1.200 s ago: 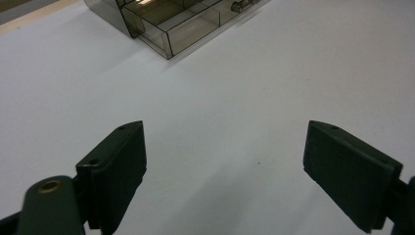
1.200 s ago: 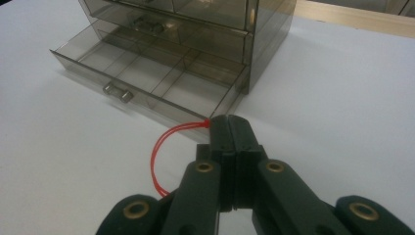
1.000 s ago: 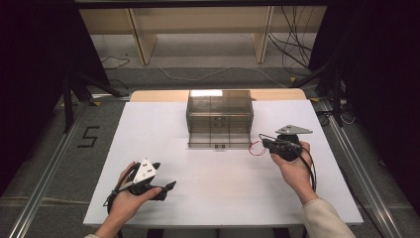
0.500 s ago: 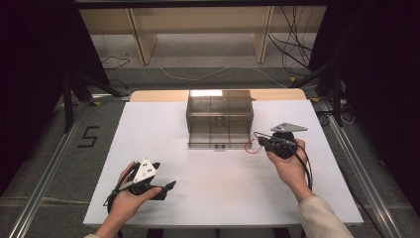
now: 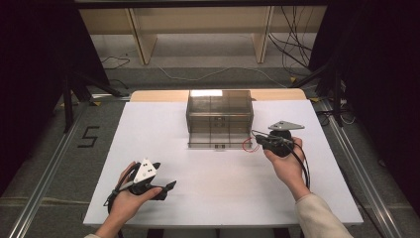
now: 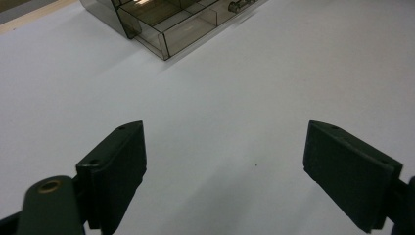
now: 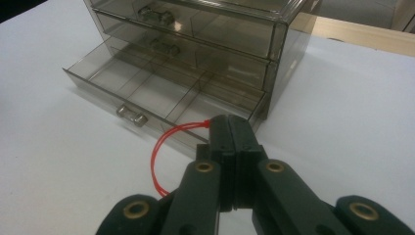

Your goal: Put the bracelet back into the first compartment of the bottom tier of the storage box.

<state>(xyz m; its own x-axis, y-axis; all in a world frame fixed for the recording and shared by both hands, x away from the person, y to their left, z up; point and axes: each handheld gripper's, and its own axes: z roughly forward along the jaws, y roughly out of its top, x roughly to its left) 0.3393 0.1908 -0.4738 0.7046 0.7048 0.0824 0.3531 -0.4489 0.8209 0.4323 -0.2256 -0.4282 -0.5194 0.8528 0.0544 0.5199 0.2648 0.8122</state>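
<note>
A smoky clear drawer box (image 5: 220, 110) stands at the table's far middle, its bottom drawer (image 5: 216, 142) pulled out. My right gripper (image 5: 258, 142) is at the drawer's right front corner, shut on a thin red loop (image 5: 249, 146). In the right gripper view the jaws (image 7: 230, 123) are pressed together on the red loop (image 7: 157, 155), which curls out to the left over the table, just before the open drawer (image 7: 147, 93) and its handle (image 7: 132, 116). My left gripper (image 5: 170, 186) rests at the front left, open with nothing between its jaws (image 6: 225, 171).
The white table top (image 5: 208, 188) stretches wide between the two hands. The drawer box (image 6: 161, 24) lies far ahead in the left gripper view. Beyond the table are wooden shelf legs (image 5: 141, 39) and cables (image 5: 292, 44) on the floor.
My right gripper has edged a little left and away from me, toward the open drawer's corner, carrying the red loop. The left hand has stayed put.
</note>
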